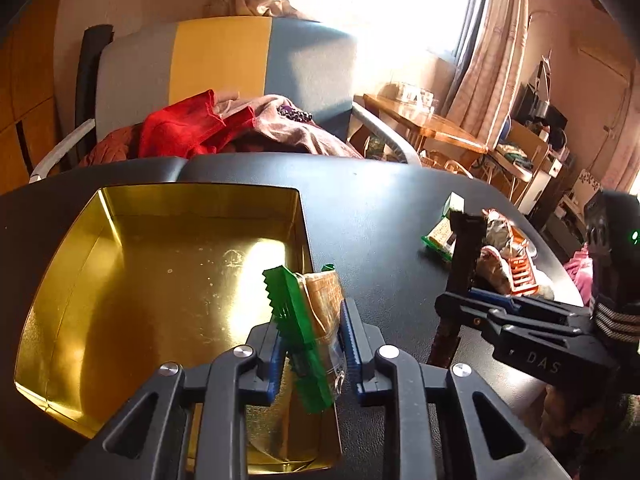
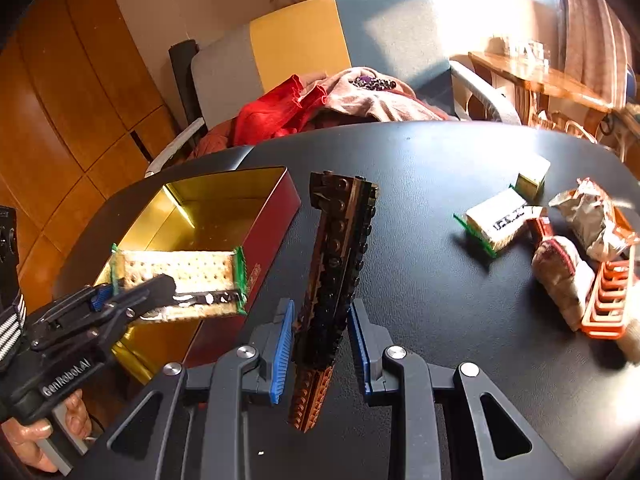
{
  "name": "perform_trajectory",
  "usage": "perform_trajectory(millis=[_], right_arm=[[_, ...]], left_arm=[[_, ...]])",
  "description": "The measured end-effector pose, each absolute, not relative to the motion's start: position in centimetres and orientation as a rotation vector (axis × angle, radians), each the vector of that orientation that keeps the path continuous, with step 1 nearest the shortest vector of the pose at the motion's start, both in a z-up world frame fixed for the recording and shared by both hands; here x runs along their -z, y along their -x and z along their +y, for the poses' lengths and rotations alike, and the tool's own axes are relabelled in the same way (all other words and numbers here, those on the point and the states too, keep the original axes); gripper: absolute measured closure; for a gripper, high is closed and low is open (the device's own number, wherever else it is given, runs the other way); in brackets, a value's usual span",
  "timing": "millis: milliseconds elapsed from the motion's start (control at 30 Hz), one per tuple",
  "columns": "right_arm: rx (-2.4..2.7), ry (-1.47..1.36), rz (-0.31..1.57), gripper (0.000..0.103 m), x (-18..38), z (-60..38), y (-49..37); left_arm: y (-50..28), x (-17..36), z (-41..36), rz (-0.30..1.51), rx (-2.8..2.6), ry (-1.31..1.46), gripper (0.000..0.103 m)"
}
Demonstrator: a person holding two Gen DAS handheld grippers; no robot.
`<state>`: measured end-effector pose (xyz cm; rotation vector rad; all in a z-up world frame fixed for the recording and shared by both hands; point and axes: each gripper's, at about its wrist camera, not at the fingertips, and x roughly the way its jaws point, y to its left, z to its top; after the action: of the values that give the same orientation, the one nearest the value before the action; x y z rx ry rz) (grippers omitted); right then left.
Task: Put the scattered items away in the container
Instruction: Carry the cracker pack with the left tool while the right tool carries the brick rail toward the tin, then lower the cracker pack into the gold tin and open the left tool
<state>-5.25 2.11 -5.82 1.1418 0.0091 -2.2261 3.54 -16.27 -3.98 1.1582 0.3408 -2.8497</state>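
We hold a cracker pack point(image 1: 316, 320) clamped in the left gripper point(image 1: 312, 344), over the near right corner of the gold tin point(image 1: 168, 264) at the table's point(image 1: 380, 208) left edge. Our right gripper point(image 2: 320, 344) pinches a dark brick bar point(image 2: 336, 264) upright above the table's middle. More snack packs point(image 2: 576, 248) lie by the right edge.

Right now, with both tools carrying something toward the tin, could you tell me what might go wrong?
The left tool pinches the cracker packet near one edge, so it may swing or slip. The long brick bar in the right tool sticks far out and could knock the tin's wall.
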Motion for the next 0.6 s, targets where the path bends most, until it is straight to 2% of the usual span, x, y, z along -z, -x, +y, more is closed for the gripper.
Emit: perform_trajectory(millis=[200, 233, 333, 600], right_arm=[[2.209, -1.091, 0.008, 0.075, 4.8, 1.5, 4.7], [2.204, -1.079, 0.01, 0.075, 4.5, 1.3, 4.6], [2.183, -1.049, 0.013, 0.075, 3.7, 0.6, 4.3], [2.091, -1.009, 0.041, 0.075, 2.3, -4.0, 4.0]], left_arm=[[-4.4, 2.8, -17.5, 0.379, 2.86, -1.08, 0.078], [-4.6, 2.5, -17.7, 0.372, 2.861, -1.059, 0.084], [-5.0, 1.9, -18.3, 0.347, 2.848, -1.016, 0.085], [-4.0, 4.1, -22.3, 0.297, 2.705, -1.048, 0.085]])
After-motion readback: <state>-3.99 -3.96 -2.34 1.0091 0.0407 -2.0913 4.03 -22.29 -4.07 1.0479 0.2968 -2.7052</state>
